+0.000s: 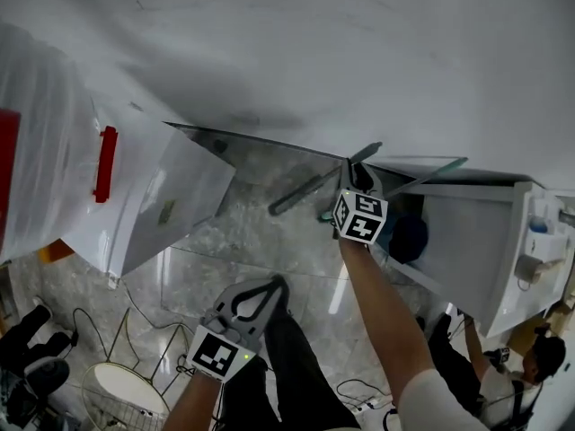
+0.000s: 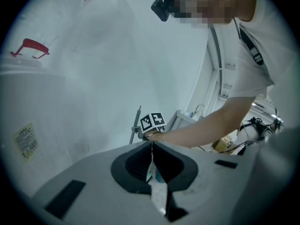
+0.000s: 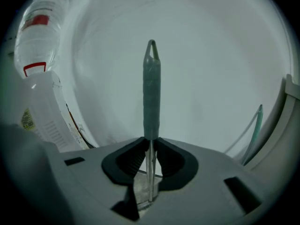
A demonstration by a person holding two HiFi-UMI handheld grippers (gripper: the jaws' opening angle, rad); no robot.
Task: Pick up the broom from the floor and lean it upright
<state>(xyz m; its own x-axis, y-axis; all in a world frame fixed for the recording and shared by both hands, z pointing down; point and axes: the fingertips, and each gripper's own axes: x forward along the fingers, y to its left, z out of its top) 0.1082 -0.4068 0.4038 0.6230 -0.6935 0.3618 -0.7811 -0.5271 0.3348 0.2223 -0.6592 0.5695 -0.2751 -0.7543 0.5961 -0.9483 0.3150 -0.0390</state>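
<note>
The slim metal broom handle with a grey-green grip sleeve (image 3: 151, 93) runs straight out between the right tongs (image 3: 151, 143), which clamp its bare rod just below the sleeve, facing a white wall (image 3: 211, 55). The left tongs (image 2: 151, 145), pressed together and empty, sit at 7 o'clock of them in the head view.

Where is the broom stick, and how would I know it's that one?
Find the big white wall, then the strip of floor between the two white cabinets below it. There the right gripper has its jaws shut on the broom stick: a metal rod with a thick grey-green grip ending in a small loop, fatter than the thin pale green rod beside it.
</note>
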